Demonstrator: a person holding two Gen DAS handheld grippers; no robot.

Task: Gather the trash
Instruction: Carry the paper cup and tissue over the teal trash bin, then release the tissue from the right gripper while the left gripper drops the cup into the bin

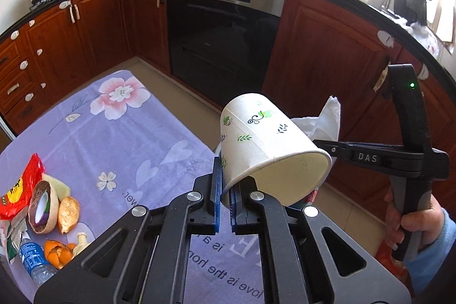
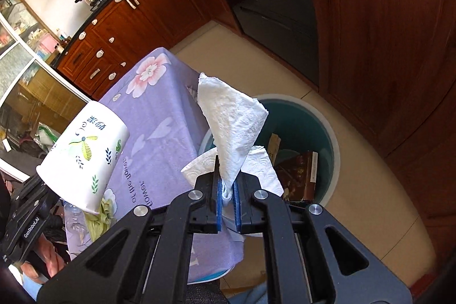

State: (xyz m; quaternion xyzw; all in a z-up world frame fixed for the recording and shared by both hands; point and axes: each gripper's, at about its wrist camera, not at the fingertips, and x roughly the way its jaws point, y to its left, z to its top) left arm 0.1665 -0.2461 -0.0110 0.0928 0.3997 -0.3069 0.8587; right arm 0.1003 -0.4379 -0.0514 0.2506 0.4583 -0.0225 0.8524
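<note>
My left gripper [image 1: 225, 190] is shut on the rim of a white paper cup [image 1: 268, 144] with leaf prints, held tilted in the air past the table's right edge. The cup also shows in the right wrist view [image 2: 85, 155]. My right gripper [image 2: 227, 190] is shut on a crumpled white paper towel [image 2: 233, 121], held above a teal trash bin [image 2: 319, 130] on the floor. The towel [image 1: 327, 121] and the right gripper [image 1: 322, 143] show behind the cup in the left wrist view.
A purple flowered tablecloth [image 1: 128, 138] covers the table. At its left lie a red wrapper [image 1: 20, 190], fruit peels [image 1: 57, 252], a tape roll [image 1: 42, 207] and a small water bottle [image 1: 34, 261]. The bin holds brown packaging [image 2: 299, 170]. Wooden cabinets and an oven [image 1: 222, 30] stand behind.
</note>
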